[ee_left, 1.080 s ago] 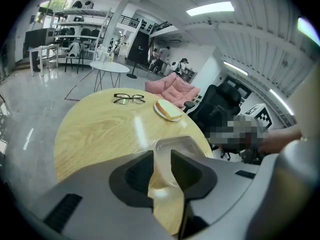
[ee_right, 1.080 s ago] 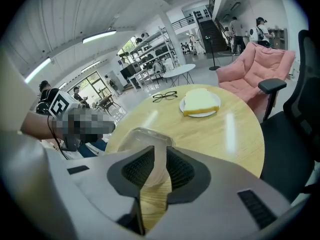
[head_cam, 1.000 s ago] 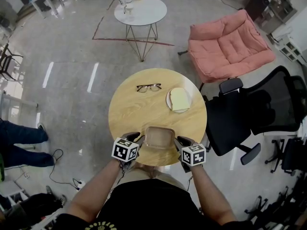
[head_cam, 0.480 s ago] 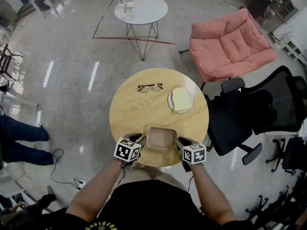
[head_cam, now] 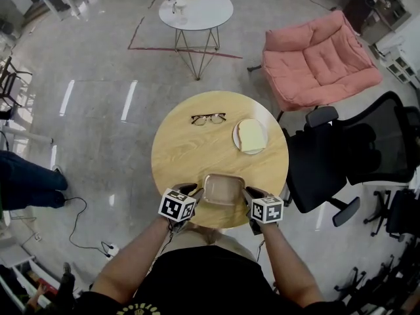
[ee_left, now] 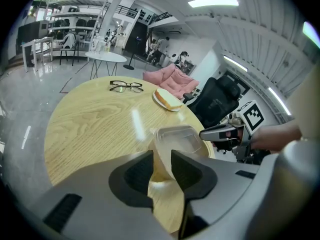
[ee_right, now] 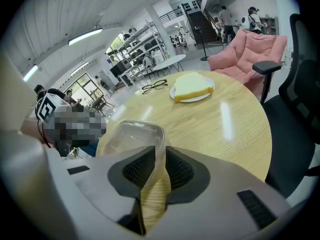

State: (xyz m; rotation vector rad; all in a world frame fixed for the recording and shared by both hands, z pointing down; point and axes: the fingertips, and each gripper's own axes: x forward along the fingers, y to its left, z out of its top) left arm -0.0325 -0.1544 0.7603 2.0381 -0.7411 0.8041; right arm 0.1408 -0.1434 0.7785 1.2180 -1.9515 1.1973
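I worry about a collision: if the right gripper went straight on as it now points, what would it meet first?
The clear container: the right gripper is shut on its rim and would push it. Beyond lies bare table, then perhaps the glasses, though depth is hard to judge.

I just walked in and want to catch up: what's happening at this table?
A person has the left hand-held gripper and the right hand-held gripper each shut on opposite sides of a clear plastic container. It sits at the near edge of the round wooden table. Farther across lie glasses and a slice of bread on a plate.
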